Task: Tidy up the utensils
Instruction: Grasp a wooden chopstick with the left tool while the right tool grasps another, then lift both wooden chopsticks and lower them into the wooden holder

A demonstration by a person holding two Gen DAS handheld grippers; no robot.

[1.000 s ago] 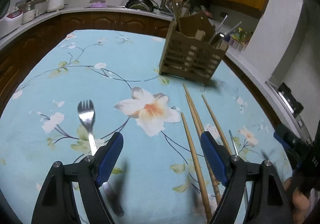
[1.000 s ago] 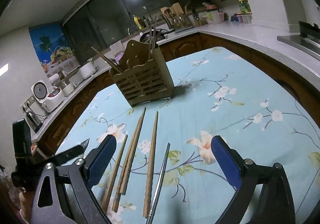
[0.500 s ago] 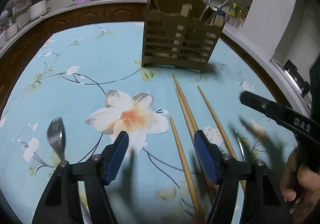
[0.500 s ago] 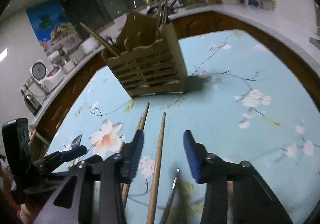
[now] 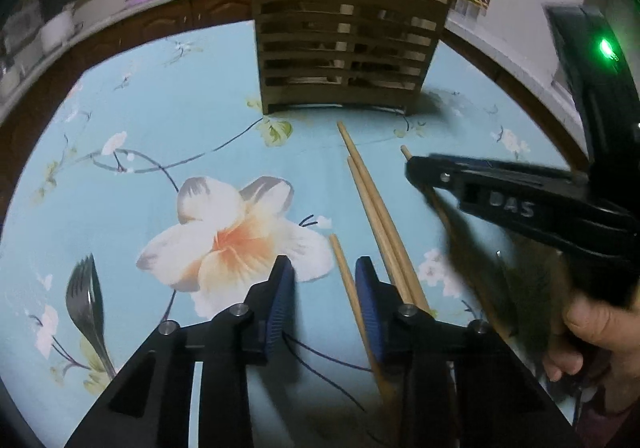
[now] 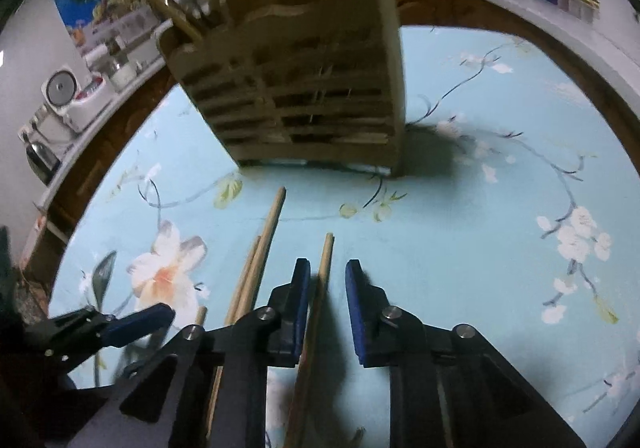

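Several wooden chopsticks lie on the blue floral tablecloth [image 5: 168, 119] in front of a slatted wooden utensil holder [image 5: 344, 55] [image 6: 304, 87]. My left gripper [image 5: 324, 284] is closing around the shortest-looking chopstick [image 5: 346, 280], which lies near the right pad; a gap shows on its left. My right gripper [image 6: 326, 288] is closing around another chopstick [image 6: 325, 268], close to the left pad with a gap at the right pad. Two chopsticks [image 5: 376, 215] [image 6: 260, 256] lie together between these. A steel fork [image 5: 86, 296] [image 6: 102, 276] lies to the left.
The holder has chopsticks and metal utensils standing in it. In the left wrist view the right gripper and the hand [image 5: 592, 328] holding it fill the right side, above a thin metal utensil [image 5: 500, 268]. A counter with a rice cooker [image 6: 64, 91] rings the table.
Both grippers moved forward and down toward the chopsticks, and both sets of jaws narrowed from wide open. The left one shifted right, away from the fork, onto a chopstick.
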